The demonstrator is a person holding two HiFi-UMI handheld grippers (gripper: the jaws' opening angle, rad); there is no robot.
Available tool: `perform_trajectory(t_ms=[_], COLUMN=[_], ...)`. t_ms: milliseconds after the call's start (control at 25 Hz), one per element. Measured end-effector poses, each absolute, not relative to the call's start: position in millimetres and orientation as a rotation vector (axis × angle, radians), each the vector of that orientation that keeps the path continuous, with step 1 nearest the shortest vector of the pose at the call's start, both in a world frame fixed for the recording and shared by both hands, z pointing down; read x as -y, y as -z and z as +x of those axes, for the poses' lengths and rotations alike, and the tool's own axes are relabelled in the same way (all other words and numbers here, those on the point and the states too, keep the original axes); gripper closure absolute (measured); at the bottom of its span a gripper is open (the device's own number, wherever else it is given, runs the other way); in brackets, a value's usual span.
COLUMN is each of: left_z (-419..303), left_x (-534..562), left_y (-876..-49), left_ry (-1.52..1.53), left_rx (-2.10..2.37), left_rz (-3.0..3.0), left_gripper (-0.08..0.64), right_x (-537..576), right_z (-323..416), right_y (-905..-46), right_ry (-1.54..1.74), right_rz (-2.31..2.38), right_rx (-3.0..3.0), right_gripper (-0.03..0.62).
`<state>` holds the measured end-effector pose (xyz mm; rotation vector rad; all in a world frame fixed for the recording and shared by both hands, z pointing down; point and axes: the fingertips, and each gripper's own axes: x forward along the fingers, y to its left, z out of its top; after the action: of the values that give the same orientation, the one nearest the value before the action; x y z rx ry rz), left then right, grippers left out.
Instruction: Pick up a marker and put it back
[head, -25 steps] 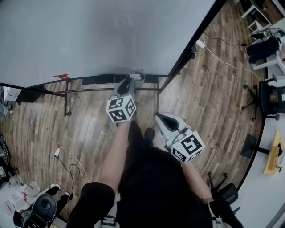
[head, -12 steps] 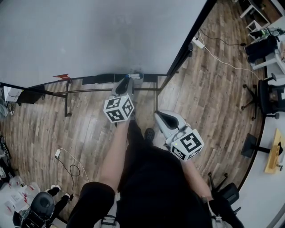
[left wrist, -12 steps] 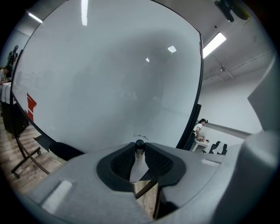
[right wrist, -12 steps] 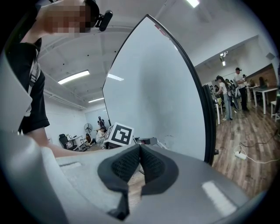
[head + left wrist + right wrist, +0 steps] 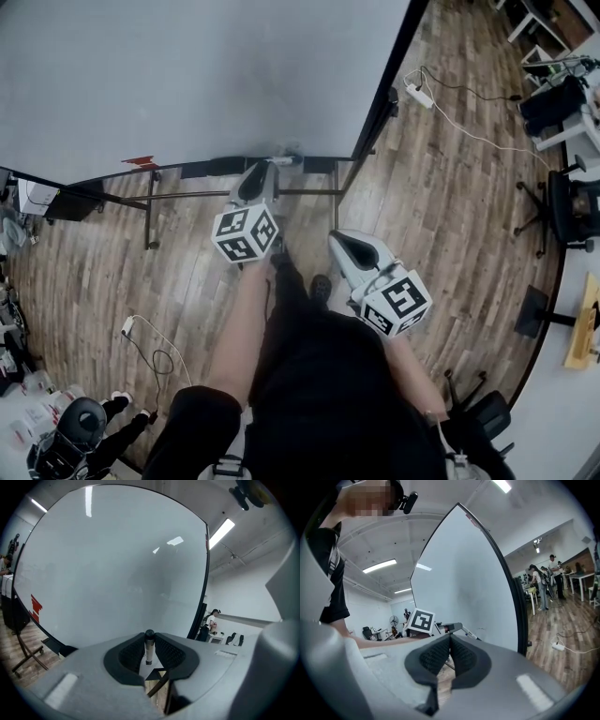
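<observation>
Left gripper (image 5: 149, 634): jaws clamped on a marker (image 5: 149, 648). The marker stands upright between the ribbed pads, dark cap at 12 o'clock, pale barrel below it. It is off the ledge, held in front of the whiteboard (image 5: 117, 564), which fills the left gripper view from 9 to 1 o'clock. Whether the cap touches the board I cannot tell.

Right gripper (image 5: 450, 636): jaws together, nothing between the pads. It hangs apart from the board. In its own view the left gripper's square-marked cube sits just above the jaws at 11 o'clock, with the marker's end jutting out beside it.

Head view: the left gripper is near picture centre, nose toward 12 o'clock at the board's lower edge. The right gripper lies at 4 o'clock from it, nearer the person's body, nose toward 11 o'clock. The two are near each other but not touching.

Surroundings: wooden floor (image 5: 450, 187); black stand frame (image 5: 187, 194) under the board; small red mark (image 5: 36, 605) on the board at 9 o'clock in the left gripper view. A white power strip (image 5: 417, 92) with its cable lies on the floor at 1 o'clock in the head view.
</observation>
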<state>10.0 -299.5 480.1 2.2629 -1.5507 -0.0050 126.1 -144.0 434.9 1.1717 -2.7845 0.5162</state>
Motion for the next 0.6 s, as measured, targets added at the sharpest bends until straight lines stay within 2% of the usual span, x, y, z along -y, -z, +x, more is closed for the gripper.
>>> perform_trajectory(t_ms=[600], left_z=[1], left_x=[246], left_y=[-402], left_ry=[0.146], left_rx=[1.617], left_rz=[2.362], left_gripper=[0.488], right_x=[123], right_z=[118], right_y=[-422], right_ry=[-0.555], right_rz=[1.122], right_rx=[2.875], right_gripper=[0.589])
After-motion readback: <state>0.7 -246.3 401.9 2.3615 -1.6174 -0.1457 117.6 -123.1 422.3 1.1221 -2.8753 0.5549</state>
